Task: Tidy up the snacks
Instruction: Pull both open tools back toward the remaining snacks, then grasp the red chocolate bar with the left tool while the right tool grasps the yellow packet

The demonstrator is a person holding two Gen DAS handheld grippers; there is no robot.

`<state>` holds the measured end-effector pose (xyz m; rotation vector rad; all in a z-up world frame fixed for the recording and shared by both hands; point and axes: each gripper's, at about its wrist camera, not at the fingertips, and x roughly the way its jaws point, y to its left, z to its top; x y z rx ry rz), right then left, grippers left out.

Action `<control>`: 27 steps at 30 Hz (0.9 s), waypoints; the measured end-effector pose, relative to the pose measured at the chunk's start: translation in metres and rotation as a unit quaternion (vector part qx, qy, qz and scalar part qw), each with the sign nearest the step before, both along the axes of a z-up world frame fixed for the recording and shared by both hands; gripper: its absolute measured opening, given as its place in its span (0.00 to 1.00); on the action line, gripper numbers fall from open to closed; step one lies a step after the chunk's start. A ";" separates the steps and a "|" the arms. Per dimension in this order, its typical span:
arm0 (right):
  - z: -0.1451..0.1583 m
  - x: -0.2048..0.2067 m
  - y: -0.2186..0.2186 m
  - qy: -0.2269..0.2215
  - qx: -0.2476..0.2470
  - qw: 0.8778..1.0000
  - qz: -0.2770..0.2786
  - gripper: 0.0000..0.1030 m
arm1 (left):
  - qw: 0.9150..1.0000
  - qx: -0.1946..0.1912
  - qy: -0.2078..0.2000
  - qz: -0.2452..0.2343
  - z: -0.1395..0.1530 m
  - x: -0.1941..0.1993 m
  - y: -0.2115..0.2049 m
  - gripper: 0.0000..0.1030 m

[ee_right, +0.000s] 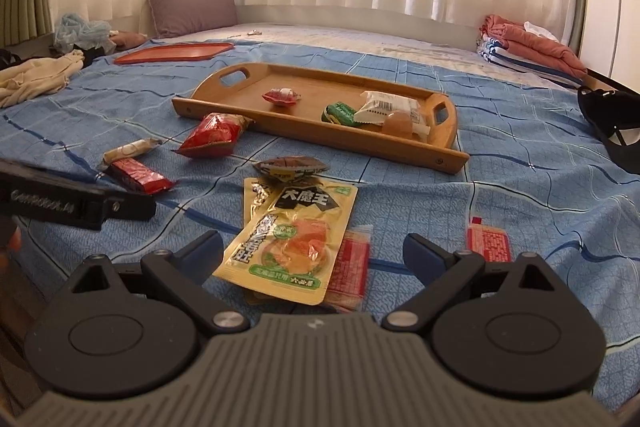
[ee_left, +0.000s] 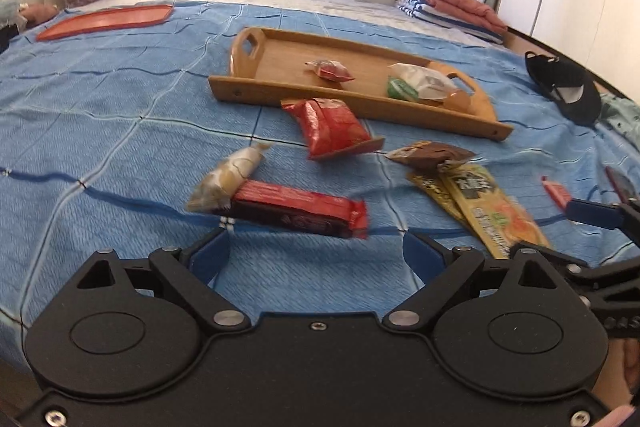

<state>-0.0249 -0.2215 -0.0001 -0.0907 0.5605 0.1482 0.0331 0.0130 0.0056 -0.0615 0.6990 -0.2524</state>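
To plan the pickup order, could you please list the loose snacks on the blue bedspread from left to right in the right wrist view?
Dark red wrapped bar → puffy red foil packet → yellow pouch with black label → small red sachet.

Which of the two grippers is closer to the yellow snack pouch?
Right. The right gripper is open just in front of the yellow pouch, nearly straddling its near end. The left gripper is open off to the pouch's left, facing the red bar.

Wooden tray [ee_right: 400, 143] holding three wrapped snacks; red bar [ee_left: 298, 209], red pouch [ee_left: 330, 127], yellow packets [ee_right: 292, 239] loose on bed.
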 end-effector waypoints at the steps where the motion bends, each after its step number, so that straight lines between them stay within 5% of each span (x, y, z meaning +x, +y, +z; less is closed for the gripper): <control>1: 0.000 -0.001 0.000 0.001 -0.001 1.000 0.002 0.97 | 1.000 0.005 0.005 -0.003 0.000 0.003 0.000 0.93; 19: -0.004 0.005 0.010 0.015 -0.003 1.000 0.020 0.97 | 0.997 0.065 -0.036 -0.030 -0.005 0.027 -0.016 0.96; 27: -0.005 0.010 0.013 0.013 -0.016 1.000 0.006 0.96 | 0.995 0.067 -0.052 -0.050 -0.006 0.018 -0.021 0.68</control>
